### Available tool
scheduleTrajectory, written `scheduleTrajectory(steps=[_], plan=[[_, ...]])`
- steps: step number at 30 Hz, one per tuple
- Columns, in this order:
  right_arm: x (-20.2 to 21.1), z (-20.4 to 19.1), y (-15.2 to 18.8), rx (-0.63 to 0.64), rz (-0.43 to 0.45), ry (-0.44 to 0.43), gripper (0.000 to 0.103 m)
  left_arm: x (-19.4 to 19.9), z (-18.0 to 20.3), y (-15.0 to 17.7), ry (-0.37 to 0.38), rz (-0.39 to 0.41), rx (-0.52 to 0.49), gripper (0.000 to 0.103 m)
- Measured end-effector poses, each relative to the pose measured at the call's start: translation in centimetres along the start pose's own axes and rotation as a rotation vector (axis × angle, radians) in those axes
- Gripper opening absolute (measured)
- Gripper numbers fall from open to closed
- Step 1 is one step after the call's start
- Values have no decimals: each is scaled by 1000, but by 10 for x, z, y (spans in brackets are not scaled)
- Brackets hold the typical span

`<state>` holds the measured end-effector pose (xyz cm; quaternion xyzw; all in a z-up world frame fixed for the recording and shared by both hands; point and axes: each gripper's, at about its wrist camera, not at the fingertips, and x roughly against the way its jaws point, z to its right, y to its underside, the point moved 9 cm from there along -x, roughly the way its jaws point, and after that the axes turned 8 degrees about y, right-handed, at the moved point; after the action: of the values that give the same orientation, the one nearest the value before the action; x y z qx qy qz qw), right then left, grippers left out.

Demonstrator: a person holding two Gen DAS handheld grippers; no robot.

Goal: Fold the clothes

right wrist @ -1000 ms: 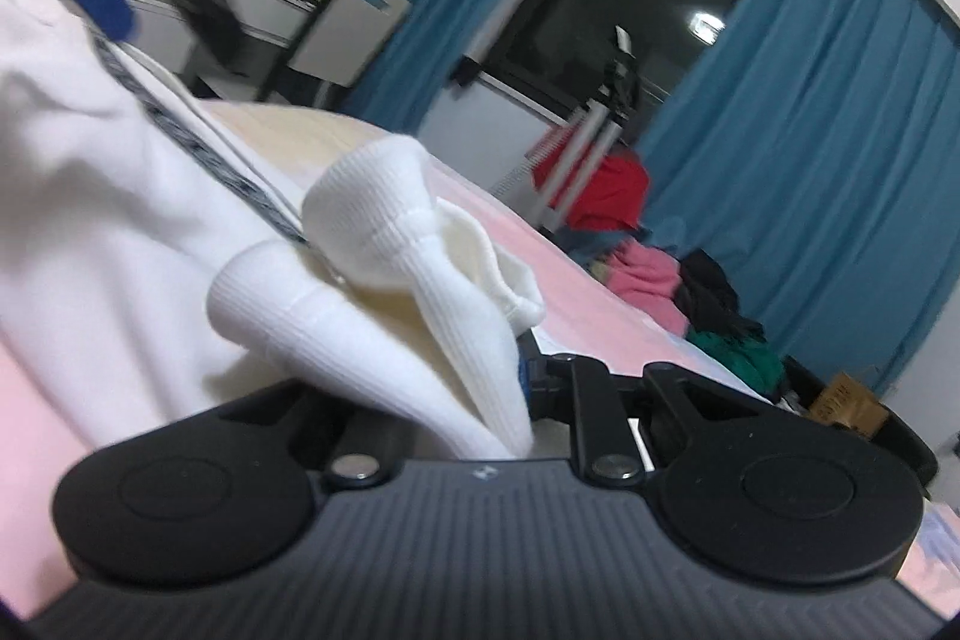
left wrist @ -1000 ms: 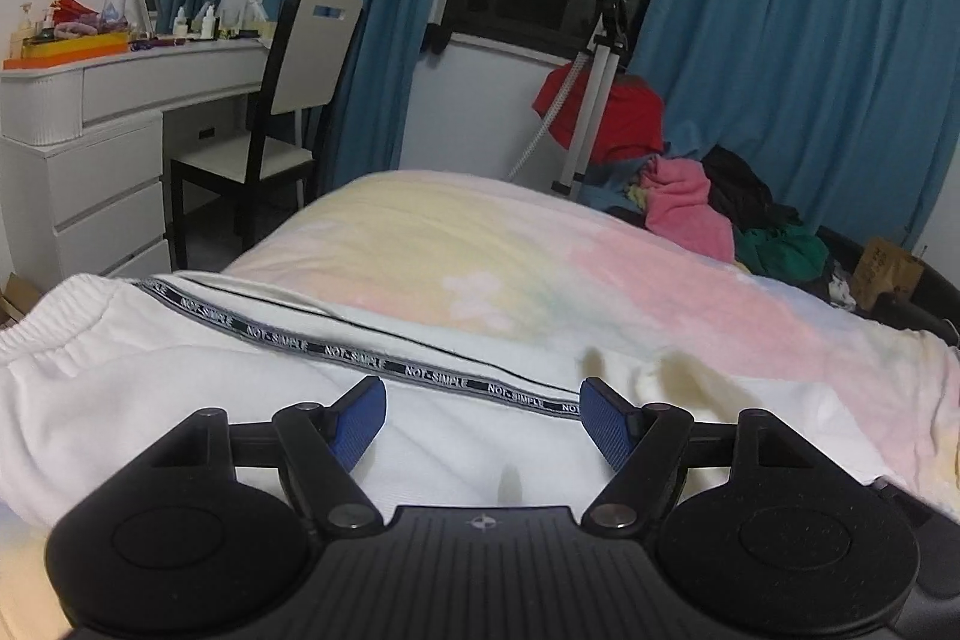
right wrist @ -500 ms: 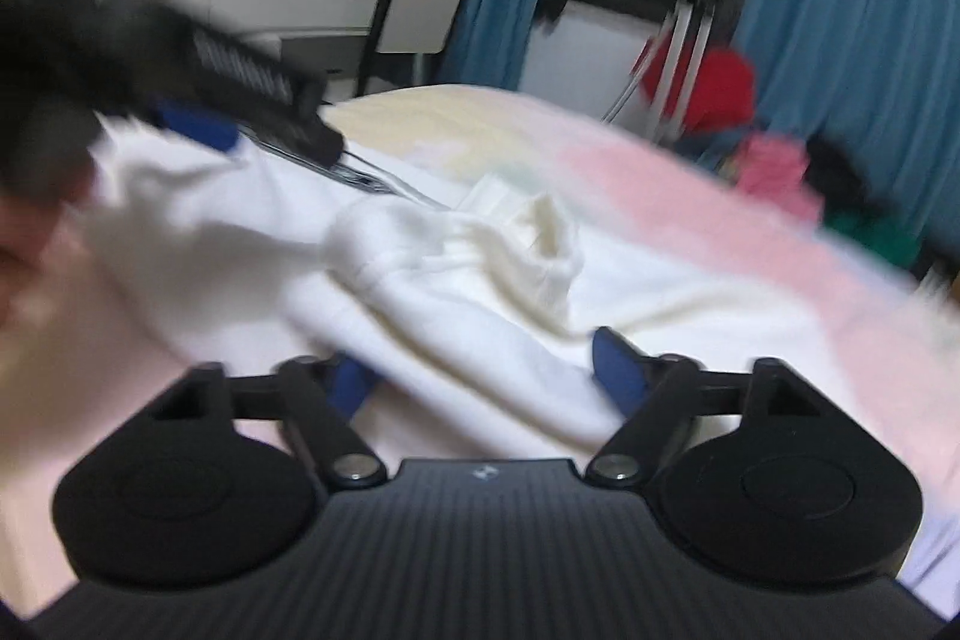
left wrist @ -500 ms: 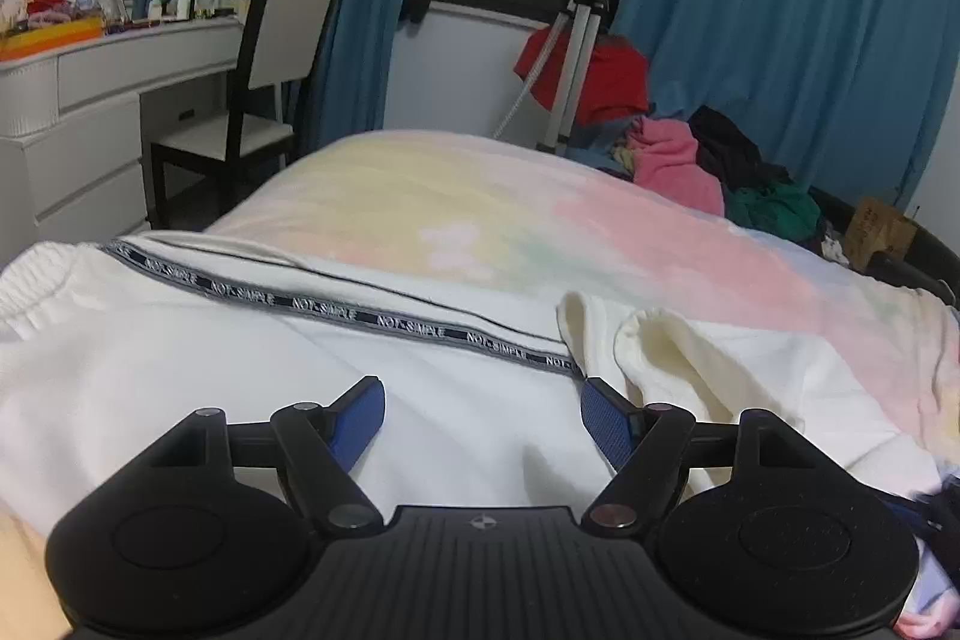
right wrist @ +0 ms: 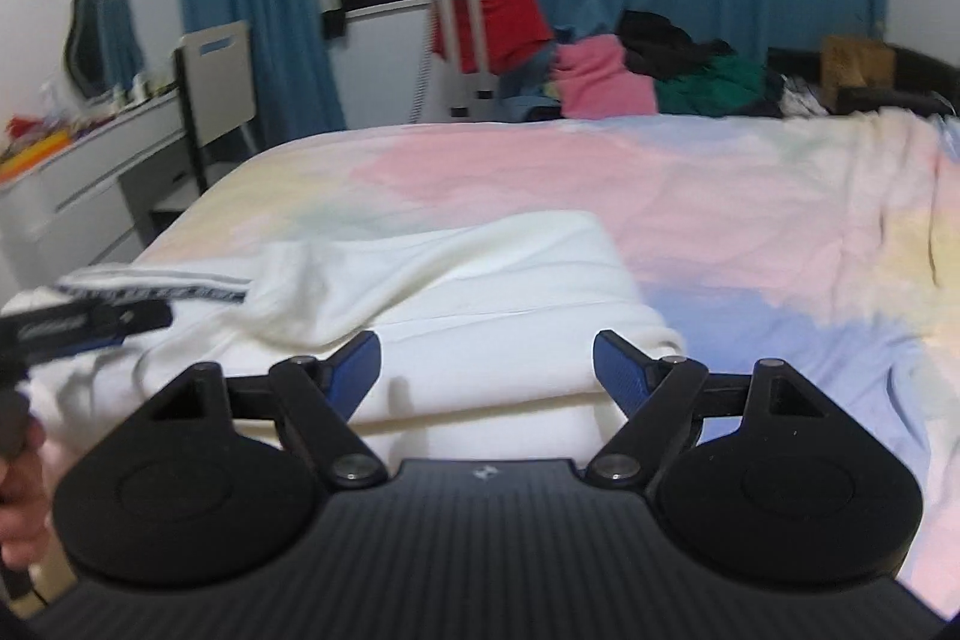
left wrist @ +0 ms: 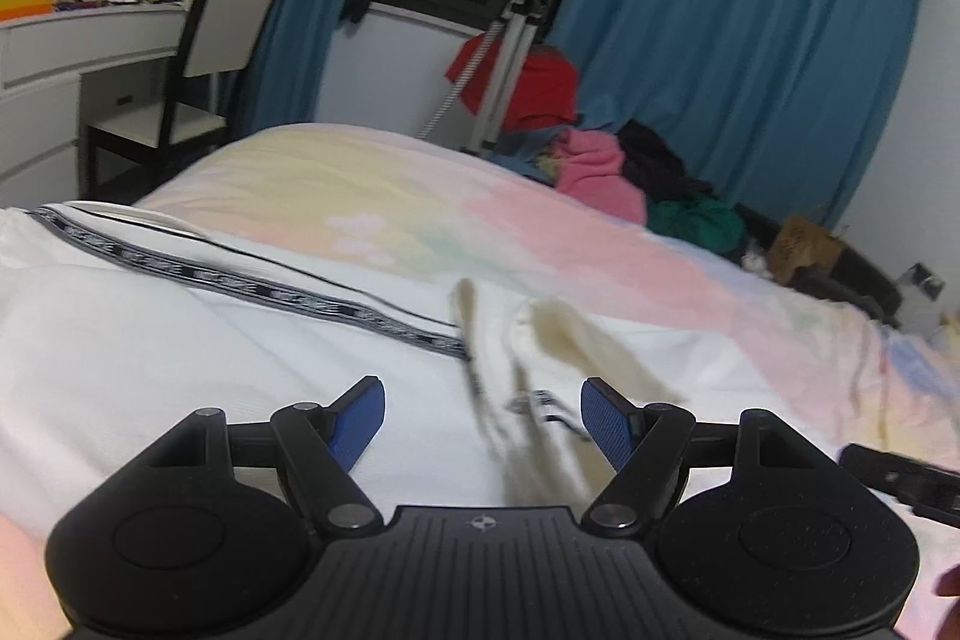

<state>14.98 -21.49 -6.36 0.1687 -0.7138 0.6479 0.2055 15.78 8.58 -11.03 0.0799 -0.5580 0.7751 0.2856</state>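
Compared with half a second ago, the right tongs [right wrist: 487, 370] no longer have the white cuff bunched between the blue pads; they stand spread and released, holding nothing, above the white trousers [right wrist: 480, 316]. A second ago that cuff was clamped in them. The trouser leg now lies folded back over itself, its ribbed cuff [right wrist: 312, 280] resting near the black lettered side stripe [right wrist: 156, 293] at 9 o'clock. The left tongs [left wrist: 482, 421] are spread wide as before, empty, hovering over the same trousers [left wrist: 150, 340], and the view has shifted so the folded cuff end [left wrist: 558, 334] sits at 12 o'clock just beyond the pads, blurred.

The trousers lie on the bed [right wrist: 750, 220], on its pastel tie-dye cover, toward the near left edge. In the right wrist view the left tool shows as a dark blur at 9 o'clock, with the person's hand [right wrist: 21, 490] beneath it.

Past the bed, at 12 o'clock, a heap of clothes [right wrist: 606, 79] in red, pink, black and green lies against the blue curtains [left wrist: 738, 28], with a tripod [right wrist: 453, 10] standing before the dark window. At 10 o'clock a chair [left wrist: 210, 58] is drawn to a white counter [left wrist: 72, 46] carrying bottles and a mirror. A cardboard box [left wrist: 804, 244] sits at 2 o'clock; its contents cannot be made out.
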Motion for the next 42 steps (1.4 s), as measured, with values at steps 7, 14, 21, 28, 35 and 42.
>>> scheduleTrajectory(steps=[7,14,21,28,35,42], plan=[[-21,24,14,-53,-70,1,80,-59,22,-13,31,-148,21,70],[-39,30,24,-49,-121,-30,80,-129,42,-25,45,-335,72,59],[-46,31,32,-35,-148,-47,80,-169,37,-38,-131,-380,-95,5],[-49,29,38,-27,-156,-45,80,-188,-1,-34,-187,-345,-188,12],[-48,31,40,-34,-155,-39,80,-137,-7,-31,-169,-260,-151,49],[-39,31,37,-22,-132,-8,79,-9,-60,-29,-231,-188,22,74]])
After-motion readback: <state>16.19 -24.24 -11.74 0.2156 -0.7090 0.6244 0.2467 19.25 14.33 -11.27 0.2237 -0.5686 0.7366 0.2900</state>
